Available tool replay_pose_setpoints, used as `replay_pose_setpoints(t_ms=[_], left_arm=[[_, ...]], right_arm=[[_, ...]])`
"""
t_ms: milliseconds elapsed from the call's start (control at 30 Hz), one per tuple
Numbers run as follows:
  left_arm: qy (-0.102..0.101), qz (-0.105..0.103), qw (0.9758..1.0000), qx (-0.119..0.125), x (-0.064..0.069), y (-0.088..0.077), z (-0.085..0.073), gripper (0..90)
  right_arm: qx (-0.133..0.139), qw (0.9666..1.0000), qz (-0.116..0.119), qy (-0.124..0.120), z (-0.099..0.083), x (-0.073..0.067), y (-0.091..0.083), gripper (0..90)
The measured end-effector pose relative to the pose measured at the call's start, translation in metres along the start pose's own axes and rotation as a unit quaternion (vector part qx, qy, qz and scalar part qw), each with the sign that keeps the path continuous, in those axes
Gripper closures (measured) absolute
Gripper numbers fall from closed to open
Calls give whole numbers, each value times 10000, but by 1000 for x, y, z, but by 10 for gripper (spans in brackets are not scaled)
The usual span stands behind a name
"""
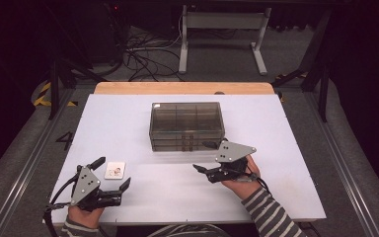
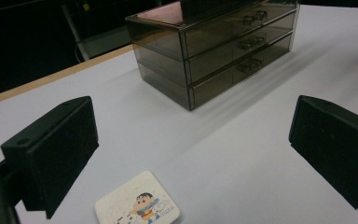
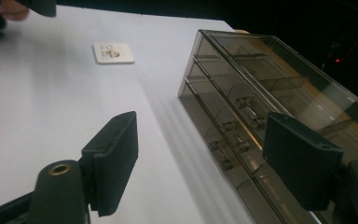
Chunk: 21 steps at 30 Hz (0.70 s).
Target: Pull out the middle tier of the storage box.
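Both my grippers hang with jaws apart, empty: left gripper (image 1: 112, 174) beside the coaster (image 1: 115, 170), right gripper (image 1: 205, 156) near the drawer box (image 1: 186, 126).

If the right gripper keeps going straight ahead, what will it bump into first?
Probably the drawer box. The right gripper points at its front, near the drawer handles, jaws open with nothing between them.

Black grippers (image 1: 111, 174) — grey three-cornered plates, cables — striped sleeves (image 1: 269, 213)
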<state>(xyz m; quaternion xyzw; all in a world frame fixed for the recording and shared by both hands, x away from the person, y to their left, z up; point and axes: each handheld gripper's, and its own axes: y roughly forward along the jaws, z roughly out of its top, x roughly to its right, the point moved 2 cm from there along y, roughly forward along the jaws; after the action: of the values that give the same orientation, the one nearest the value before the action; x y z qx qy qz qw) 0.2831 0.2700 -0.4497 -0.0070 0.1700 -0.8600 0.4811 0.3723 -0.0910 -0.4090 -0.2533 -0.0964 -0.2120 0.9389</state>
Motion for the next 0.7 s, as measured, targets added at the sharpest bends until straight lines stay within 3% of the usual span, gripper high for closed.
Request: replay_pose_setpoints(t_ms=[33, 200, 300, 533, 700], left_arm=[[0, 0, 10000, 0, 0, 0, 0, 20], [-11, -3, 10000, -12, 0, 0, 0, 20], [3, -2, 10000, 0, 0, 0, 0, 20], [-10, -7, 10000, -21, 0, 0, 0, 20], [-13, -5, 10000, -21, 0, 0, 0, 20]], right_arm=[[0, 10000, 0, 0, 0, 0, 0, 283], [-153, 9975, -263, -643, 7, -11, 0, 299], [-243, 9959, -260, -828, 8, -11, -1, 306], [-269, 9952, -274, -901, 9, -11, -2, 322], [-294, 9929, -372, -1086, 7, -13, 2, 327]])
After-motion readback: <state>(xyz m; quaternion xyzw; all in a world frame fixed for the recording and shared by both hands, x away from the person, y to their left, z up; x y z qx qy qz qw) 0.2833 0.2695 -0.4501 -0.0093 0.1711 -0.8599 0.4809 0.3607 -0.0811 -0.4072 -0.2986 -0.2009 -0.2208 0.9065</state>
